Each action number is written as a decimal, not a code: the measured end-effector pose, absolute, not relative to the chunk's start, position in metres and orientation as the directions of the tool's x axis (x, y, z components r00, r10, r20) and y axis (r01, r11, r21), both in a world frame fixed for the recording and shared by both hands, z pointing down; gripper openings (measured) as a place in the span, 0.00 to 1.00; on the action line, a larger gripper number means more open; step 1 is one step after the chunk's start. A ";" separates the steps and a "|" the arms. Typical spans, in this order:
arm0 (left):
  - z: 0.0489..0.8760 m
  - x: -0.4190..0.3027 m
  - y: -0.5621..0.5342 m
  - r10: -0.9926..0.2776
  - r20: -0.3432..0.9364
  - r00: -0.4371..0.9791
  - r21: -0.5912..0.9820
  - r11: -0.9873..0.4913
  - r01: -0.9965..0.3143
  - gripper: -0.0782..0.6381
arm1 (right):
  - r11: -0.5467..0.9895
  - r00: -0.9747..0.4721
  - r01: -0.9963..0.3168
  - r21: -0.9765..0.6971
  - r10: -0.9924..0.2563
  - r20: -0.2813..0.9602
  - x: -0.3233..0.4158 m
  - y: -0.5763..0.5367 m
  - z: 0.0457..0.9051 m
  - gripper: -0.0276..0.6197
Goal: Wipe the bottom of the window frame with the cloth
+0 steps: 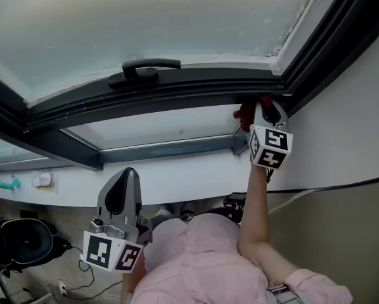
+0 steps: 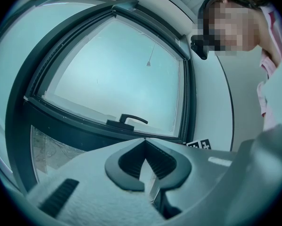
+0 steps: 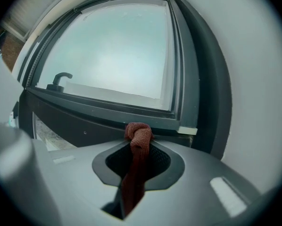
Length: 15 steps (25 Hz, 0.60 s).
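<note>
My right gripper is raised to the right end of the dark window frame's bottom rail, close to the corner. It is shut on a dark red cloth. In the right gripper view the cloth runs between the jaws and bunches into a knot at their tips, right against the bottom rail. My left gripper hangs low and well below the window, away from the frame. Its jaws are shut in the left gripper view with nothing between them.
A black window handle sits on the rail left of the middle. The white wall closes in on the right. A white sill runs below, with small teal and white items at its left. Cables and dark gear lie on the floor.
</note>
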<state>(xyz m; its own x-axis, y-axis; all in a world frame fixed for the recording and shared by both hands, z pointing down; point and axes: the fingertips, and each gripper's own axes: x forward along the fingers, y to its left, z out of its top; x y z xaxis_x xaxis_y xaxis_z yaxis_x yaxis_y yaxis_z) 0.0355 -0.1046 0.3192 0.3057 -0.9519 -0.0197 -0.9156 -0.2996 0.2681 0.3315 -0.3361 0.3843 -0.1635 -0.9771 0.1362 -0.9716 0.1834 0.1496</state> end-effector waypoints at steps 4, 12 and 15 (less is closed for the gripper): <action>0.321 0.035 -0.102 -0.954 -0.016 0.300 0.268 -0.293 -0.918 0.11 | 0.146 -0.128 -0.981 0.131 -0.983 0.133 0.352 -0.340 0.384 0.13; 0.318 0.043 -0.103 -0.948 -0.026 0.318 0.267 -0.313 -0.912 0.11 | 0.158 -0.141 -0.979 0.130 -0.981 0.134 0.354 -0.340 0.384 0.13; 0.318 0.045 -0.104 -0.947 -0.027 0.321 0.266 -0.317 -0.910 0.11 | 0.143 -0.126 -0.982 0.120 -0.983 0.136 0.358 -0.342 0.384 0.13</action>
